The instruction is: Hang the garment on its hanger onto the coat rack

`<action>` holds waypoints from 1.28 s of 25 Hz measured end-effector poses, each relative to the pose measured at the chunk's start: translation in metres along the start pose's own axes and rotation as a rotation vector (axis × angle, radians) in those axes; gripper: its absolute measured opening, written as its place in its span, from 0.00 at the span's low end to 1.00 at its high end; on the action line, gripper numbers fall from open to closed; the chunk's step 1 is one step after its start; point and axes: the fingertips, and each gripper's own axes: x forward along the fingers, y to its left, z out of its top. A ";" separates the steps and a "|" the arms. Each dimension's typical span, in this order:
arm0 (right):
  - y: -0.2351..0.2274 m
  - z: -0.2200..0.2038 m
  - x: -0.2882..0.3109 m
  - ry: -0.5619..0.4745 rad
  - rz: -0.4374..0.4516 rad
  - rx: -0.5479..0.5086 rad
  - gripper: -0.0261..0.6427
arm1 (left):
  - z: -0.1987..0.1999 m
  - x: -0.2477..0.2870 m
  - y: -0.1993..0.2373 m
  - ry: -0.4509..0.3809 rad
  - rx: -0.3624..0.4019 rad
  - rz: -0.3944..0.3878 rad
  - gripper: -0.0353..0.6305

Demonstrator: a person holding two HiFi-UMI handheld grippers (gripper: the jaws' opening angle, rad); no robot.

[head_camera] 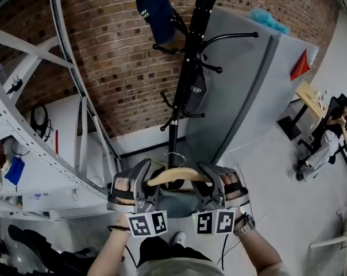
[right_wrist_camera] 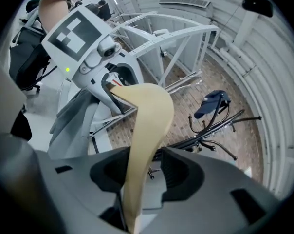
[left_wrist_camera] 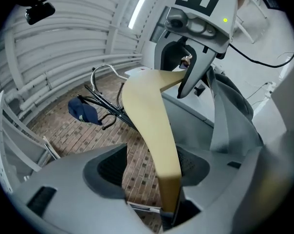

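By the brick wall (head_camera: 127,68), right gripper (right_wrist_camera: 143,172) fingers (right_wrist_camera: 183,177) clamp the hanger (head_camera: 176,175); left gripper (left_wrist_camera: 154,172) fingers (left_wrist_camera: 108,172) flank it loosely.

Head cam is looking steeply down from my head, with my left gripper (head_camera: 146,184) and right gripper (head_camera: 212,184) close at lower centre and the coat rack (head_camera: 185,68) farther off up top. Each gripper cam is riding close behind its jaws, looking along the hanger (left_wrist_camera: 152,130). Both are also catching that rack.
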 end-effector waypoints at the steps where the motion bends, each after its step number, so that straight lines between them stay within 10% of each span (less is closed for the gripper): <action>1: -0.001 -0.004 0.009 -0.002 0.002 -0.004 0.31 | -0.003 0.008 0.000 0.007 -0.001 0.002 0.42; 32: 0.111 -0.153 0.289 0.209 0.108 0.028 0.31 | -0.163 0.282 -0.132 0.033 0.077 -0.160 0.42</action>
